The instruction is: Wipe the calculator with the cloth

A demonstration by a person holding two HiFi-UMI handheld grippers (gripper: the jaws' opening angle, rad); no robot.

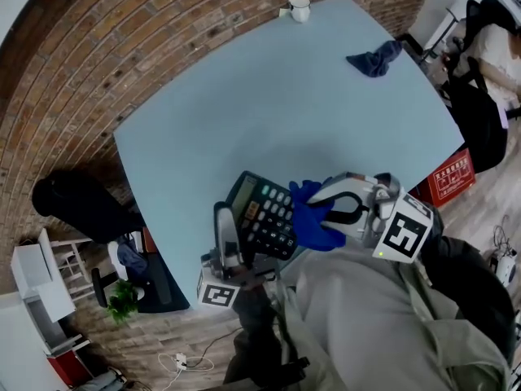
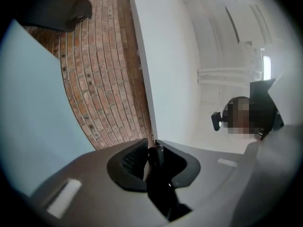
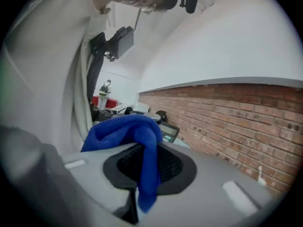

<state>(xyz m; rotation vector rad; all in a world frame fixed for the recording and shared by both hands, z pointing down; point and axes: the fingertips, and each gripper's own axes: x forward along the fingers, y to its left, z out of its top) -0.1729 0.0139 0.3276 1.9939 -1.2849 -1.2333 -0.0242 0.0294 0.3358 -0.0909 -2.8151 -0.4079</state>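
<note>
A black calculator [image 1: 266,212] is held tilted above the near edge of the pale blue table [image 1: 244,96]. My left gripper [image 1: 235,249] is shut on its near end; in the left gripper view only a thin dark edge of the calculator [image 2: 158,167] shows between the closed jaws. My right gripper [image 1: 332,213] is shut on a bright blue cloth [image 1: 313,222], which lies against the calculator's right side. In the right gripper view the cloth [image 3: 135,131] drapes over the jaws, and the calculator's display [image 3: 169,132] peeks out behind it.
A second, darker blue cloth [image 1: 374,59] lies bunched at the table's far right. A white mug [image 1: 300,8] stands at the far edge. A brick wall [image 1: 98,63] runs behind the table. A red crate [image 1: 452,177] sits on the floor at the right.
</note>
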